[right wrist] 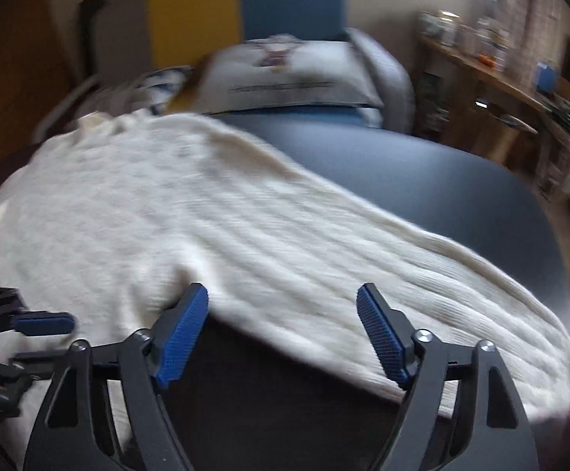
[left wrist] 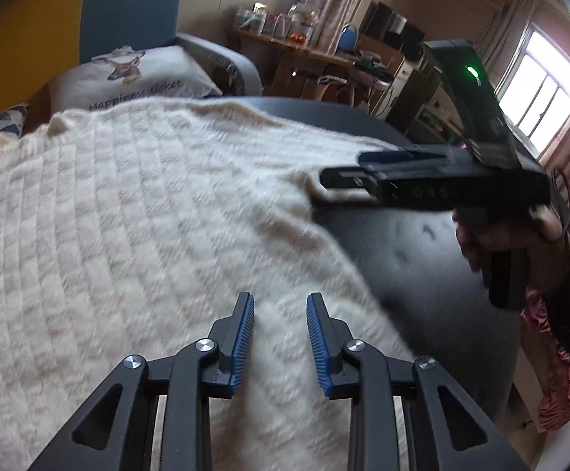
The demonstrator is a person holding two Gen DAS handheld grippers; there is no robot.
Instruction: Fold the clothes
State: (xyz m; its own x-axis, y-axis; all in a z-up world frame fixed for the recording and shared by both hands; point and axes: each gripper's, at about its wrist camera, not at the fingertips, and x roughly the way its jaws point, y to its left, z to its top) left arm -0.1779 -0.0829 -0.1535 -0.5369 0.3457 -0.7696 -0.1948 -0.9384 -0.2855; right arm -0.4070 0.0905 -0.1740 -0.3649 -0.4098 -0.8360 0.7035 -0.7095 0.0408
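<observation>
Only left view shows hand gripping right tongs.

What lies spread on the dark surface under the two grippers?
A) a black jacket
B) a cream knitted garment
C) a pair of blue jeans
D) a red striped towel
B: a cream knitted garment with a ribbed texture covers much of the dark surface in both wrist views.

Both grippers are matte black plastic with triangular cutouts in the arms, silver round screws at the pivots and blue ribbed pads on the fingers. The right gripper has a green light on its body, and there's a pink patterned sleeve behind it.
</observation>
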